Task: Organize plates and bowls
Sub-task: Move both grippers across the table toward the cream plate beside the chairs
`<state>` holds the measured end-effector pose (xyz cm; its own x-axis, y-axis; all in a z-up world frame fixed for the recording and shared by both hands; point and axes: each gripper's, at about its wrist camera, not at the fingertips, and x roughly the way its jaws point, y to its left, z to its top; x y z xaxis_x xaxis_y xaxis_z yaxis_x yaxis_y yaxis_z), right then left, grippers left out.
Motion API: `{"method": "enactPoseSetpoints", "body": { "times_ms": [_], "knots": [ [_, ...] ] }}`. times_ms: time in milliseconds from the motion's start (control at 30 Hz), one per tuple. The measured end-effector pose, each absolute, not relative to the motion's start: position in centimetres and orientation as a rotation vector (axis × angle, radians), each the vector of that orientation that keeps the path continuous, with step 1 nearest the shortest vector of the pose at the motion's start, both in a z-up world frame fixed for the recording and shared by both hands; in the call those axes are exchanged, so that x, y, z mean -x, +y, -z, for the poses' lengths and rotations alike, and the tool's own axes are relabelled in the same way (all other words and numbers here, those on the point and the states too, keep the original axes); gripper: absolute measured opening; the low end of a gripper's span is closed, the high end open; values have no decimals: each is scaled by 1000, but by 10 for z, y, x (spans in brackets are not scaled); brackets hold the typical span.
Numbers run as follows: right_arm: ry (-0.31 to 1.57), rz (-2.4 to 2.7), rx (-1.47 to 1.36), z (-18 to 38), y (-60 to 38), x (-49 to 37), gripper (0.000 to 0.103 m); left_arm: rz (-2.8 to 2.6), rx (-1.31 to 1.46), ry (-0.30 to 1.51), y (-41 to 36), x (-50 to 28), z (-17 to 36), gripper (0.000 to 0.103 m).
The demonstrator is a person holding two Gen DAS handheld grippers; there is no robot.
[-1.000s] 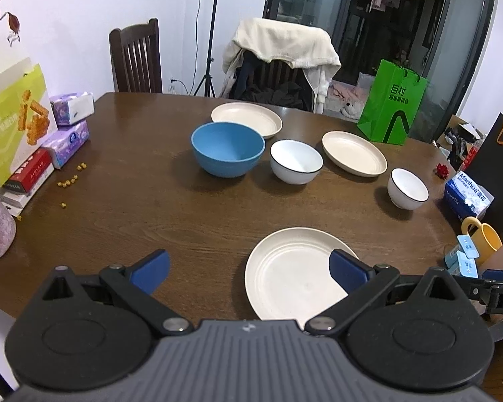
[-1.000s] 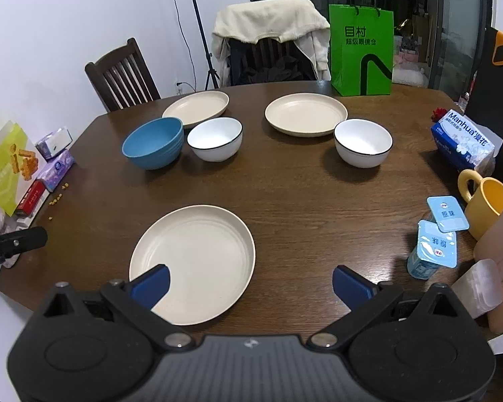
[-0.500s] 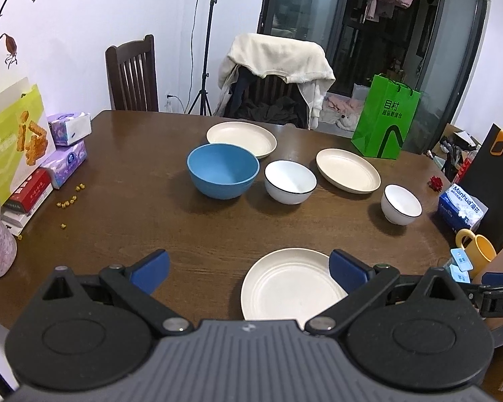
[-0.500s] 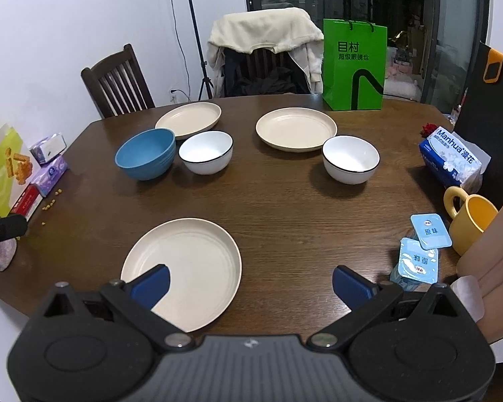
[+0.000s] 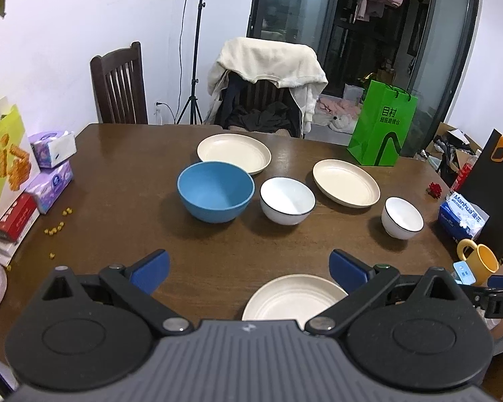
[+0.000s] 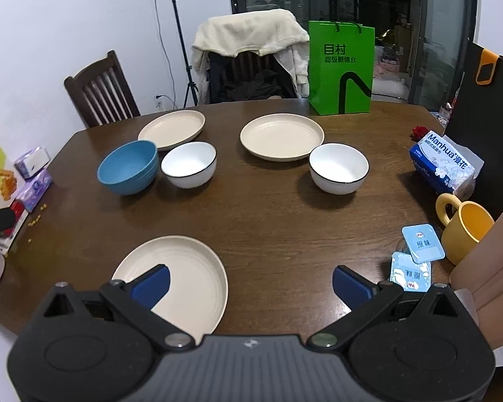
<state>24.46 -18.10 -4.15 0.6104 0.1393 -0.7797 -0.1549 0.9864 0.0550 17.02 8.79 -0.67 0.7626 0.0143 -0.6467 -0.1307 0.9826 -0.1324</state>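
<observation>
Three cream plates lie on the brown table: a near plate (image 5: 293, 296) (image 6: 181, 278), a far left plate (image 5: 234, 152) (image 6: 171, 129) and a far right plate (image 5: 346, 182) (image 6: 281, 136). A blue bowl (image 5: 215, 195) (image 6: 129, 166) stands beside a white bowl (image 5: 287, 200) (image 6: 188, 164). A second white bowl (image 5: 402, 217) (image 6: 338, 167) stands to the right. My left gripper (image 5: 248, 266) is open and empty above the near table edge. My right gripper (image 6: 249, 283) is open and empty, its left finger over the near plate.
A green paper bag (image 6: 340, 67), two chairs (image 5: 120, 83) and a tissue pack (image 6: 442, 164) ring the table. A yellow mug (image 6: 466, 226) and yoghurt cups (image 6: 415, 254) stand at right. Tissue boxes (image 5: 50, 164) and scattered yellow bits (image 5: 55, 227) lie at left.
Both grippers have drawn back and risen, so the dishes look farther away and lower in view. Nothing on the table has moved.
</observation>
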Motion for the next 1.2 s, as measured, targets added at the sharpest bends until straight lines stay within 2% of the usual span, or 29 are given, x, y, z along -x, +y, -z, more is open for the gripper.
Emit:
{"method": "enactPoseSetpoints", "body": {
  "times_ms": [667, 1200],
  "knots": [
    [906, -161, 2, 13, -181, -341, 103, -117, 155, 722, 131, -272, -24, 103],
    [956, -298, 53, -12, -116, -449, 103, -202, 179, 746, 163, -348, -37, 103]
  ]
}}
